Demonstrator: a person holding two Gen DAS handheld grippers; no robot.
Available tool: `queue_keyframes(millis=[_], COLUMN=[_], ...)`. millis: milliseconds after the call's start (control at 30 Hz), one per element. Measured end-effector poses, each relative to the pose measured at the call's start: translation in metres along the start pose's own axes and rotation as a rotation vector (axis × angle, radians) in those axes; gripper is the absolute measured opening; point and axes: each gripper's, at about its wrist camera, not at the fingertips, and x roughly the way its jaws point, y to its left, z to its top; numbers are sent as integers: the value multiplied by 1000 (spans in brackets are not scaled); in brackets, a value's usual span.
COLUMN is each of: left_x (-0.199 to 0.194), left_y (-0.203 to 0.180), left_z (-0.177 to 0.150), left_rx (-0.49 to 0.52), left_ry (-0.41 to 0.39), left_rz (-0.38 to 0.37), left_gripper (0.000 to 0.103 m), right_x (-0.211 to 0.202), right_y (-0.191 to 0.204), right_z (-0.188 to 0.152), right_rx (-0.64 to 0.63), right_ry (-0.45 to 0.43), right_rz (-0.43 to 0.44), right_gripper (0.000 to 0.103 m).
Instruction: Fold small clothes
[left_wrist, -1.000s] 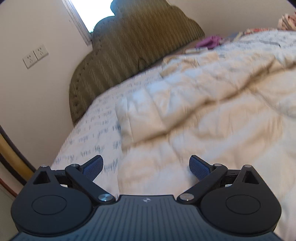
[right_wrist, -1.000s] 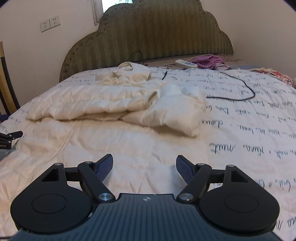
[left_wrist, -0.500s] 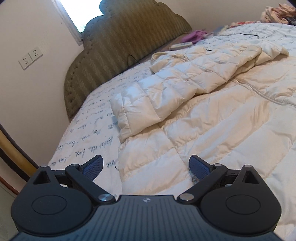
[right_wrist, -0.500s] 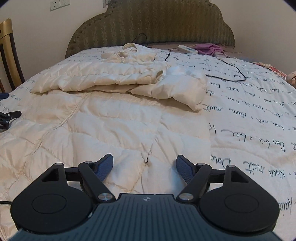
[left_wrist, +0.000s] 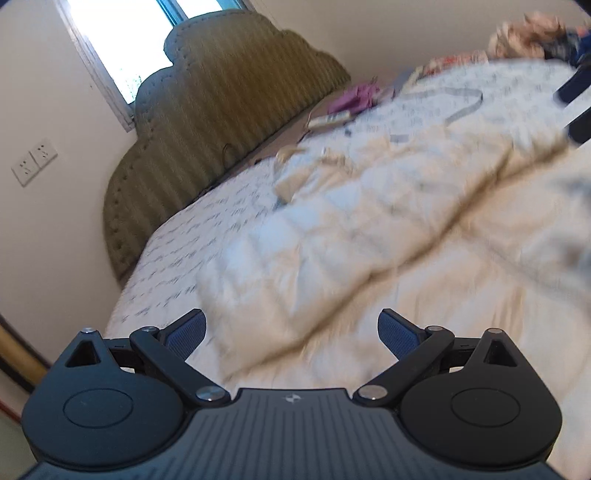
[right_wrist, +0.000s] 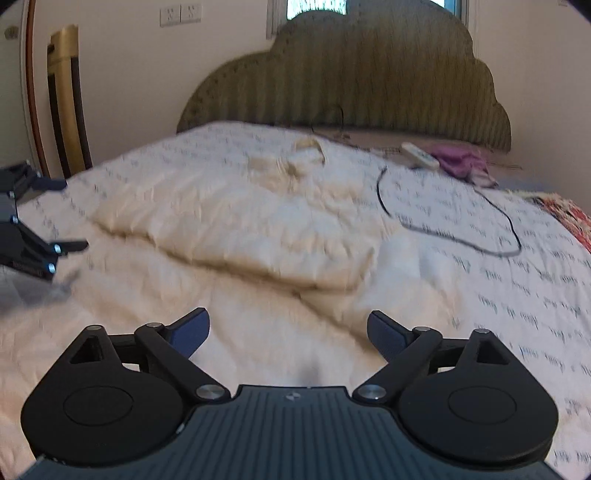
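Note:
A cream quilted puffer jacket (right_wrist: 236, 229) lies spread on the bed, its sleeves folded across the body and its collar (right_wrist: 295, 162) toward the headboard. It also shows in the left wrist view (left_wrist: 369, 236), blurred. My left gripper (left_wrist: 291, 334) is open and empty, just above the jacket's left sleeve end. My right gripper (right_wrist: 288, 332) is open and empty over the jacket's lower body. The left gripper (right_wrist: 33, 236) shows at the left edge of the right wrist view.
The bed has a white sheet with script print (right_wrist: 517, 266) and an olive headboard (right_wrist: 354, 85). A black cable (right_wrist: 458, 240), a white remote (right_wrist: 419, 155) and a purple cloth (right_wrist: 458, 160) lie near the headboard. A chair (right_wrist: 66, 99) stands at the left wall.
Both views have shifted and blurred. The left gripper has swung lower toward the sleeve end. The right gripper has tilted up and now faces the headboard. Both stay open and empty.

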Motion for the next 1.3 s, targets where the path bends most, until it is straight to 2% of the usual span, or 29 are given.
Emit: queue_keyframes(millis=[67, 133, 267, 367, 467, 567, 700, 900, 1067, 1300], left_x=[18, 38, 77, 100, 124, 140, 156, 162, 166, 170], left_y=[-1, -1, 1, 2, -4, -20, -34, -38, -44, -42], left_z=[19, 35, 55, 67, 75, 74, 59, 44, 42, 41], left_rx=[-65, -122, -199, -252, -308, -312, -294, -323, -306, -321], left_ry=[-6, -6, 42, 55, 76, 65, 60, 19, 7, 15], left_rz=[-1, -17, 9, 29, 25, 47, 69, 71, 75, 57], left_gripper=[100, 100, 100, 100, 100, 100, 102, 103, 103, 103], right_x=[36, 80, 150, 147, 139, 153, 201, 279, 338, 413], right_y=[-2, -8, -29, -37, -42, -51, -61, -58, -61, -54], right_z=[22, 34, 27, 38, 73, 109, 148, 183, 210, 237], right_rx=[31, 98, 234, 249, 231, 216, 202, 131, 167, 158], right_ry=[-28, 3, 183, 143, 43, -12, 14, 43, 18, 49], right_rz=[17, 37, 69, 65, 14, -7, -75, -207, -252, -306], right_gripper=[96, 95, 89, 87, 88, 88, 86, 85, 83, 73])
